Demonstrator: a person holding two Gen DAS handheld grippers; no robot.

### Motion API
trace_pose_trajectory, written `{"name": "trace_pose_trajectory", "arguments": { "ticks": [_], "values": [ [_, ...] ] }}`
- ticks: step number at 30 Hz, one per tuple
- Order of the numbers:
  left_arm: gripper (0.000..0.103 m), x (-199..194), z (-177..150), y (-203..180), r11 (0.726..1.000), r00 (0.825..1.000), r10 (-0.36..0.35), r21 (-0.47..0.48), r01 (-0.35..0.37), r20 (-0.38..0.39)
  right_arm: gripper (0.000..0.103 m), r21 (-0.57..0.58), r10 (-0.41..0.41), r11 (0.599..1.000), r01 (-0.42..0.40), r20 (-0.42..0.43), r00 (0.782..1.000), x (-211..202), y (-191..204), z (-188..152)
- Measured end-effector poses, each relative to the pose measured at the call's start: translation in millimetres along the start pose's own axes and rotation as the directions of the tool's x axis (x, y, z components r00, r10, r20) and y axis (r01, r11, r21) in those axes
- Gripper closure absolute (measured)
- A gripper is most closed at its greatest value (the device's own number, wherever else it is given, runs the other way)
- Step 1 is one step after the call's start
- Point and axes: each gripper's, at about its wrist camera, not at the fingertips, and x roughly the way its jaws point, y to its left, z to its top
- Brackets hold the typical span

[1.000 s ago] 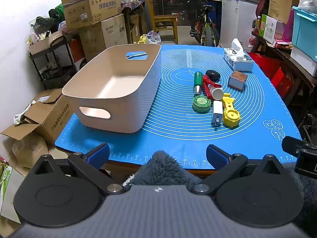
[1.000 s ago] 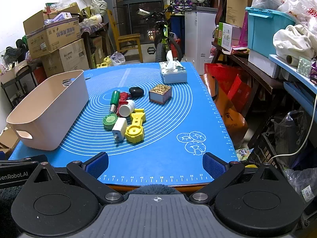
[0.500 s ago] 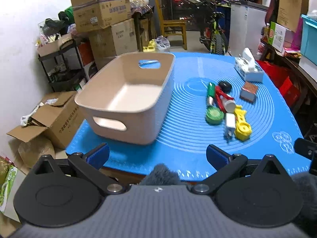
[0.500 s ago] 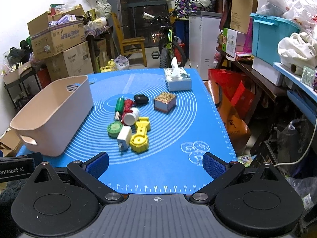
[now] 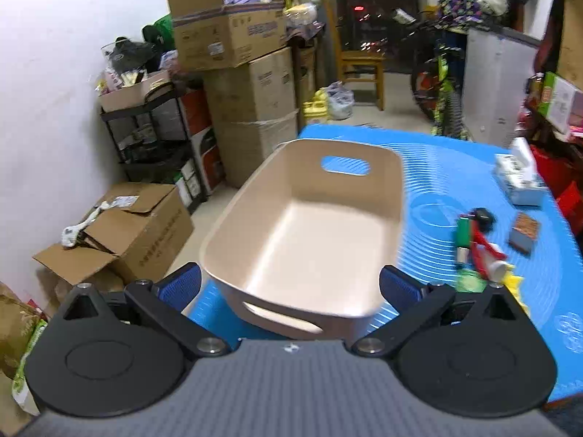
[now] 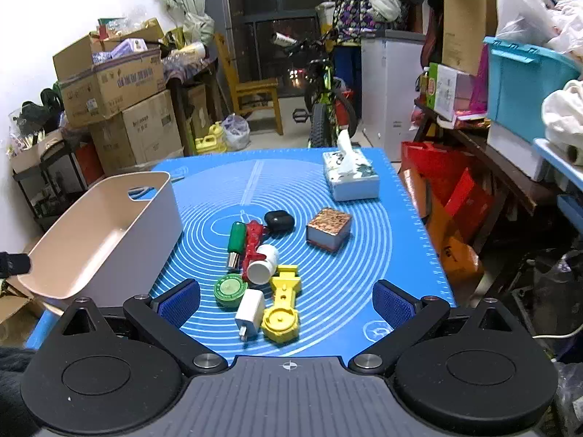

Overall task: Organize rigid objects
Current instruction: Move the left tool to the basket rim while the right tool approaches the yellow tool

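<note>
Partly hidden: in the left wrist view the near cluster of small objects is blurred and cut off behind the right finger of the left gripper (image 5: 289, 286); the yellow piece there cannot be made out.

Beige smooth plastic bin (image 5: 309, 225), rounded-rectangular, with slot handles in both short walls; it is stood on the blue silicone mat printed with white concentric rings (image 6: 364, 255), at the mat's left side, its long axis running away from the cameras.

Cluster near mat centre, seen between the fingers of the right gripper (image 6: 286, 300): green cylindrical handle with metal tip (image 6: 235, 244), lengthwise away from the camera; red knobbly plastic piece (image 6: 252, 242) touching it; white-capped cylinder (image 6: 262, 268); green round ridged lid (image 6: 229, 289); white plug adapter (image 6: 249, 309); yellow plastic key-shaped tool (image 6: 282, 306); black glossy oval case (image 6: 279, 220).

Set apart to the right: square block with speckled brown top (image 6: 329, 228); white tissue box (image 6: 350, 178).

Both grippers are spread wide; nothing is held.
</note>
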Motion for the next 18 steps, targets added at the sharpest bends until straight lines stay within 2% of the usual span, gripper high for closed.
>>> {"name": "trace_pose_trajectory", "arguments": {
  "ticks": [4, 9, 15, 18],
  "values": [
    [0.000, 38, 18, 29, 1.000, 0.999, 0.000, -0.030, -0.001, -0.048, 0.003, -0.038, -0.008, 0.999, 0.007, -0.024, 1.000, 35, 7, 7],
    [0.000, 80, 33, 58, 0.998, 0.993, 0.041, -0.043, -0.046, -0.108, 0.005, -0.086, -0.019, 0.996, 0.012, -0.078, 0.997, 79, 16, 13],
    [0.001, 121, 35, 80, 0.997, 0.979, 0.039, -0.051, -0.050, -0.201, 0.005, -0.122, -0.066, 0.991, 0.049, -0.139, 0.988, 121, 19, 14],
    [0.006, 136, 32, 78, 1.000, 0.971, 0.025, -0.004, -0.026, -0.238, 0.007, -0.104, -0.097, 0.991, 0.079, -0.184, 0.978, 138, 11, 7]
  ]
}}
